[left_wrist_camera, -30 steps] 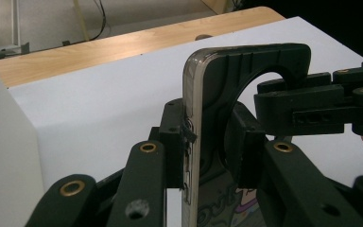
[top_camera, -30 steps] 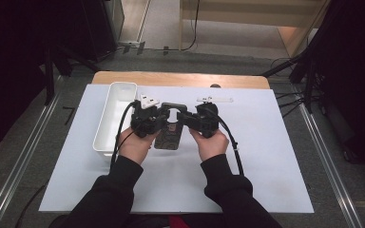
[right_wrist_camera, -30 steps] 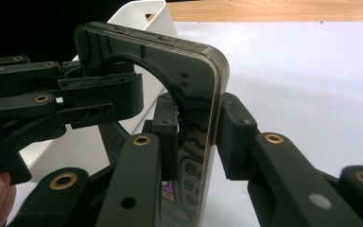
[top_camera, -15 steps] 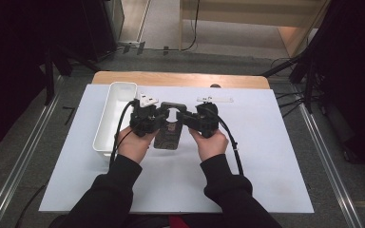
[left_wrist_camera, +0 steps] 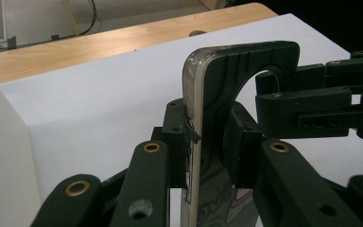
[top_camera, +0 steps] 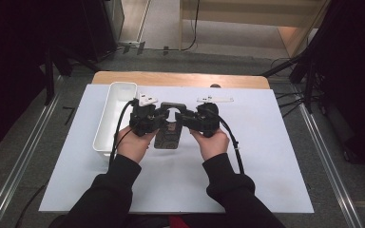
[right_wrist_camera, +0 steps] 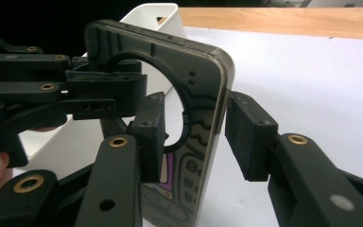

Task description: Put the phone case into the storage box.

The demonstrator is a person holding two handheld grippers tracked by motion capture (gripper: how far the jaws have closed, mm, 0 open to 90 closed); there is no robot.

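A phone in a dark case [top_camera: 168, 137] with a round camera cut-out is held up off the white mat between both grippers. My left gripper [top_camera: 163, 118] is shut on its long edge; in the left gripper view both pads press the phone [left_wrist_camera: 217, 71] at the left gripper [left_wrist_camera: 208, 142]. My right gripper [top_camera: 184, 118] comes from the other side. In the right gripper view its jaws straddle the phone [right_wrist_camera: 198, 71] at the right gripper [right_wrist_camera: 194, 137], spaced wider than the phone is thick. The phone's lower part is hidden by the jaws.
A long white tray [top_camera: 116, 95] lies just left of the left hand, close to the grippers. A white mat [top_camera: 266, 156] covers the wooden table [top_camera: 180, 79]. Cables trail from both grippers over the forearms. Dark stands flank the table.
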